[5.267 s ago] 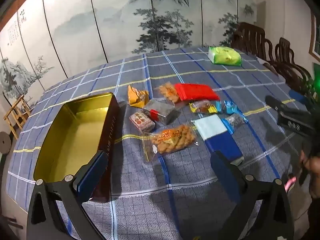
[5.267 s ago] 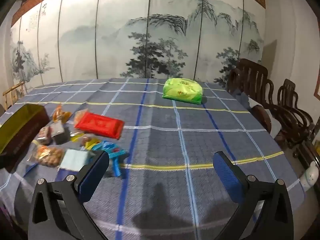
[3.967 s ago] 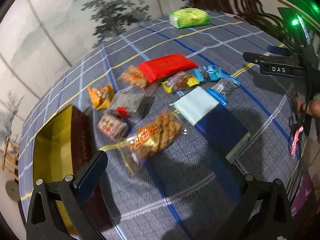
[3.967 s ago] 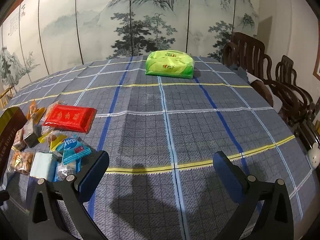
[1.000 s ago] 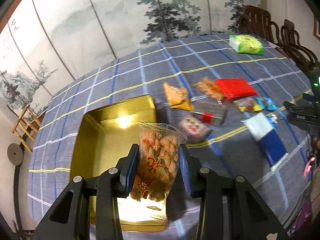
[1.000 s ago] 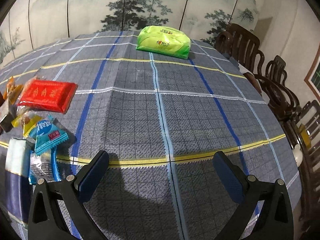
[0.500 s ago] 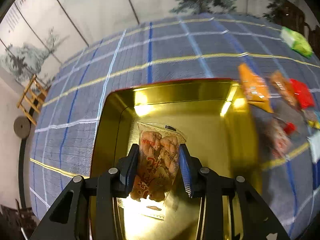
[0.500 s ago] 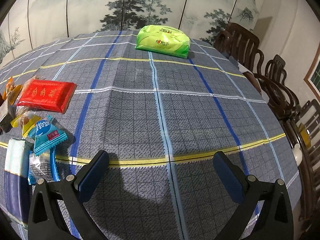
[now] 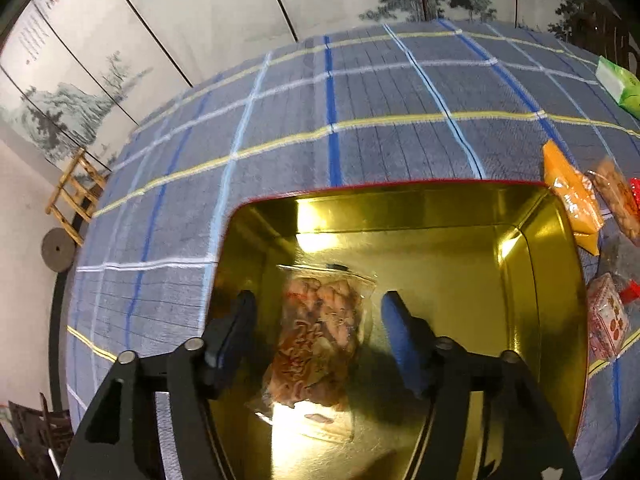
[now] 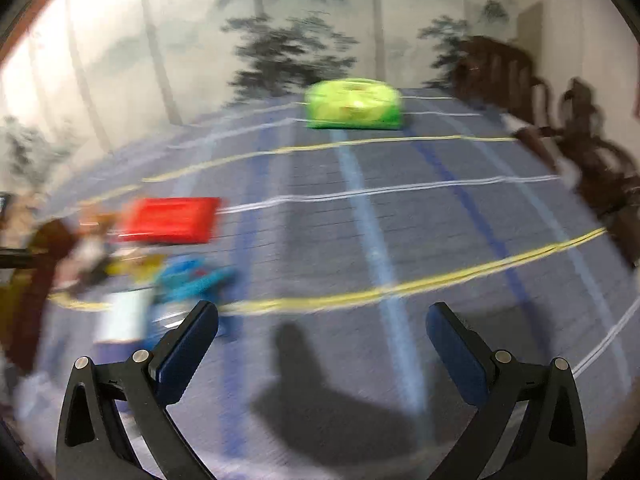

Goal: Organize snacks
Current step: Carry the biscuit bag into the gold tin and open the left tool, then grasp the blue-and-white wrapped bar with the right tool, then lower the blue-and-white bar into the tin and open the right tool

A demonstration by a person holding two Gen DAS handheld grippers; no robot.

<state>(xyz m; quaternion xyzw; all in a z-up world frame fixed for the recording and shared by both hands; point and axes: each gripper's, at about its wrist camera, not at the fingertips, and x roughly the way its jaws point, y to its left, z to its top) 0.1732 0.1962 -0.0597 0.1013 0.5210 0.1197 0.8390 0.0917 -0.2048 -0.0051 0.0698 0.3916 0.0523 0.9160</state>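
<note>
painted screen (image 9: 200, 12), plaid tablecloth (image 9: 360, 92), wooden chairs (image 10: 580, 120)

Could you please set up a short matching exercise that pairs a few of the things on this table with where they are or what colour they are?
Things:
1. bag of fried snacks
2. orange packet
3. green pack
4. left tool

Descriptions:
A. lying outside the tin, by its far right corner
B. at the far end of the table
C. inside the gold tin
D. opening, pads clear of the bag

Pairs: 1-C, 2-A, 3-B, 4-D
</note>
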